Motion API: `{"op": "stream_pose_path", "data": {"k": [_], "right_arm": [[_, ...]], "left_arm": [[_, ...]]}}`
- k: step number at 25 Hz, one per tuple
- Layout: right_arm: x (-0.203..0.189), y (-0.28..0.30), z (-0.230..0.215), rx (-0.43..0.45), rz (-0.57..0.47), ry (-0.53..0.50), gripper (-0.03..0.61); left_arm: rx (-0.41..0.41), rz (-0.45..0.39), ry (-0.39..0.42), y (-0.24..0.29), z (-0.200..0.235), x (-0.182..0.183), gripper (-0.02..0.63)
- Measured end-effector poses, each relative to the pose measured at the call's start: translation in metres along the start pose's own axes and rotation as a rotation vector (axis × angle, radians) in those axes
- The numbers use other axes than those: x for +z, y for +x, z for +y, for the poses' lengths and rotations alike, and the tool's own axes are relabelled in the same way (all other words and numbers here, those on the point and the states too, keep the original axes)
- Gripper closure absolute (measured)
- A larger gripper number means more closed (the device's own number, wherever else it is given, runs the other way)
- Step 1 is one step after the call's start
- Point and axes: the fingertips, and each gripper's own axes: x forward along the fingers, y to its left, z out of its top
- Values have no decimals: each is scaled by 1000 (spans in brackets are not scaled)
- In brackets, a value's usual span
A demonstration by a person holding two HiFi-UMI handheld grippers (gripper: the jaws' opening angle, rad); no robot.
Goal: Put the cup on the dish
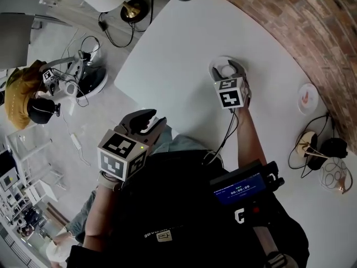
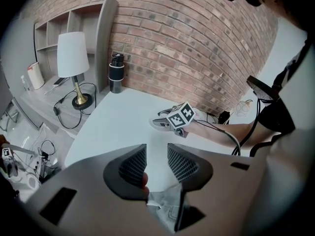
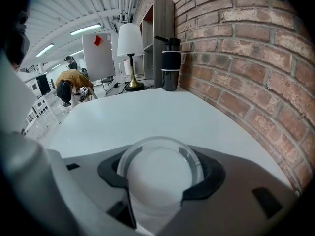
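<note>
A clear plastic cup [image 3: 160, 173] sits between the jaws of my right gripper [image 3: 160, 177], which is shut on its sides. In the head view that gripper [image 1: 228, 70] holds the cup [image 1: 227, 68] low over the middle of the white table [image 1: 184, 43]. The dish [image 1: 308, 98], small and white with an orange mark, lies to the right near the brick wall. My left gripper [image 1: 149, 120] hangs off the table's near edge above the person's lap. Its jaws [image 2: 157, 163] stand a narrow gap apart with nothing between them.
A black tumbler [image 3: 171, 64] stands at the table's far end by the wall. Cables, earphones and a wire stand [image 1: 318, 149] lie on the table right of the dish. A lamp [image 2: 74, 58] and a crouching person [image 1: 22, 94] are on the floor side.
</note>
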Motion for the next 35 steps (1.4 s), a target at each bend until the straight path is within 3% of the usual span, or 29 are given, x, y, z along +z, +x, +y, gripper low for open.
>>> {"op": "stream_pose_path", "data": {"k": [35], "right_arm": [[8, 7, -5, -59, -49, -22, 319]], "left_arm": [[-6, 3, -8, 1, -3, -4, 477]]}}
